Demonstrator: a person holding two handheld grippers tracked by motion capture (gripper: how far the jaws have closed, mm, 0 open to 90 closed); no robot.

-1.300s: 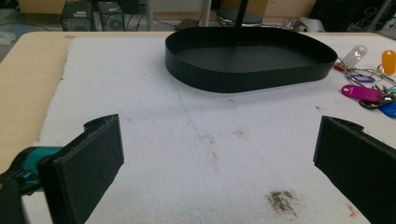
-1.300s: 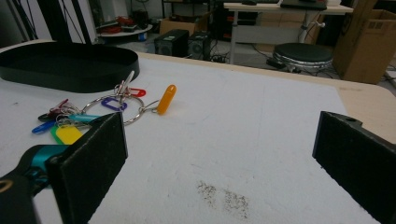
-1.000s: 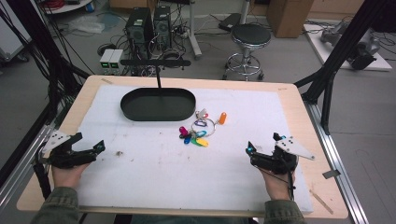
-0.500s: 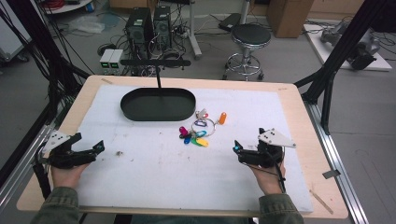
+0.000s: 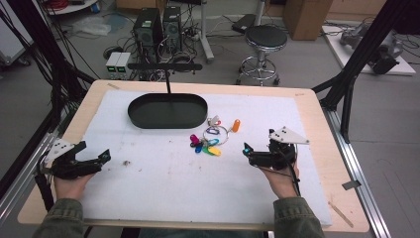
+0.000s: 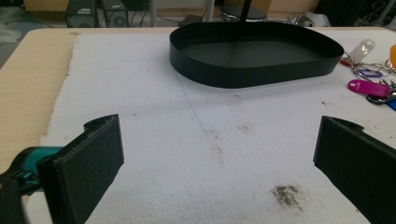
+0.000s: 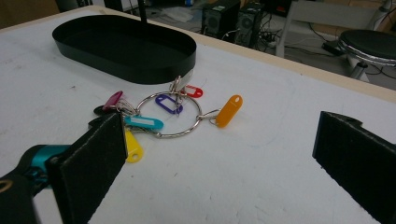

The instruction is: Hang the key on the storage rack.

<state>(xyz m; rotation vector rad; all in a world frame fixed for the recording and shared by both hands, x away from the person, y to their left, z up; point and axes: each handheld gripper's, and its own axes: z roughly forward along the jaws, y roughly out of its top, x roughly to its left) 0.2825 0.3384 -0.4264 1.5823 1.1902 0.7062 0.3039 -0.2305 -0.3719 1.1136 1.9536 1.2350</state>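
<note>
A key ring (image 5: 213, 140) with coloured plastic tags lies flat on the white mat (image 5: 163, 198), just in front of the right end of the black oval tray (image 5: 167, 110) and apart from it; in the right gripper view its orange tag (image 7: 229, 111) points away from the ring, while the yellow tag (image 7: 131, 148) sits just beside one black jaw. The right gripper (image 5: 249, 151) hovers near the ring on the side away from the tray, jaws spread wide and holding nothing. The left gripper (image 5: 101, 159) rests well apart from the tray's left end, its 2 jaws likewise spread and empty.
</note>
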